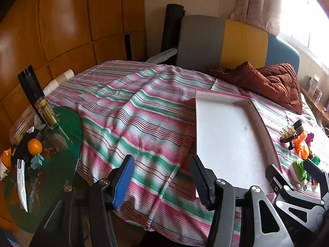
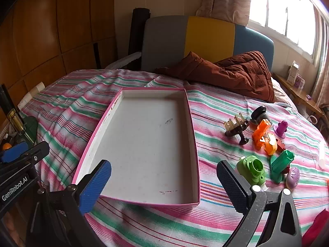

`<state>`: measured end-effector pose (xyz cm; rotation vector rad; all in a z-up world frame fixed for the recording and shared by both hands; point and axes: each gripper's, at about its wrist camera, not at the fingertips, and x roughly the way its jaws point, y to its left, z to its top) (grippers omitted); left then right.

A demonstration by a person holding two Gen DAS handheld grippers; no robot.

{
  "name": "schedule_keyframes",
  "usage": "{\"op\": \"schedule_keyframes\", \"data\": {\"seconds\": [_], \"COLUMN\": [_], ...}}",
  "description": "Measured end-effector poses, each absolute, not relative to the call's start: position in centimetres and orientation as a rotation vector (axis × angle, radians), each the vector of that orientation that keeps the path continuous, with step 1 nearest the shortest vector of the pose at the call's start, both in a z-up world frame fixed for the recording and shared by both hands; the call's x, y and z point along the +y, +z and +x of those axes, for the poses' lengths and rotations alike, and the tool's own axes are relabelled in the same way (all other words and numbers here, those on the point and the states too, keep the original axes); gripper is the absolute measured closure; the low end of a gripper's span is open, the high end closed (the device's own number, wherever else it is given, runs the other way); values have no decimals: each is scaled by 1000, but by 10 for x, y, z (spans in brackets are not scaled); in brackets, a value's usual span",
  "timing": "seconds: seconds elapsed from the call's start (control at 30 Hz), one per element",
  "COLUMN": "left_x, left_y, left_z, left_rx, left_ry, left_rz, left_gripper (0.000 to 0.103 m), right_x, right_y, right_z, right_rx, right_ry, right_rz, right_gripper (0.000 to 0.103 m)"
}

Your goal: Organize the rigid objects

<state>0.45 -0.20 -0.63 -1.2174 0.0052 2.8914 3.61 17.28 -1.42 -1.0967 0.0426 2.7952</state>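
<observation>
Both grippers empty near the bed's front edge, left gripper (image 1: 162, 177) partly spread, right gripper (image 2: 164, 183) wide apart over the bare pink-rimmed tray (image 2: 194, 135); toys (image 2: 265, 142) clustered on its right; nothing sorted, next likely the green toy (image 2: 251, 169).

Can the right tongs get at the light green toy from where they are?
Probably yes. The right tongs stand open and empty over the box's near end; the light green toy lies on the bedspread just beside their right finger, nothing between.
</observation>
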Motion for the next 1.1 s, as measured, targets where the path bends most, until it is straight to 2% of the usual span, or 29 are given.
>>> {"op": "schedule_keyframes", "data": {"seconds": [1.1], "left_x": [15], "left_y": [-8], "left_z": [7], "left_rx": [90], "left_ry": [2848], "left_rz": [-1213], "left_gripper": [46], "right_x": [198], "right_y": [-7], "right_z": [42], "right_rx": [68], "right_ry": [2784], "right_rz": [-1066], "right_gripper": [0]}}
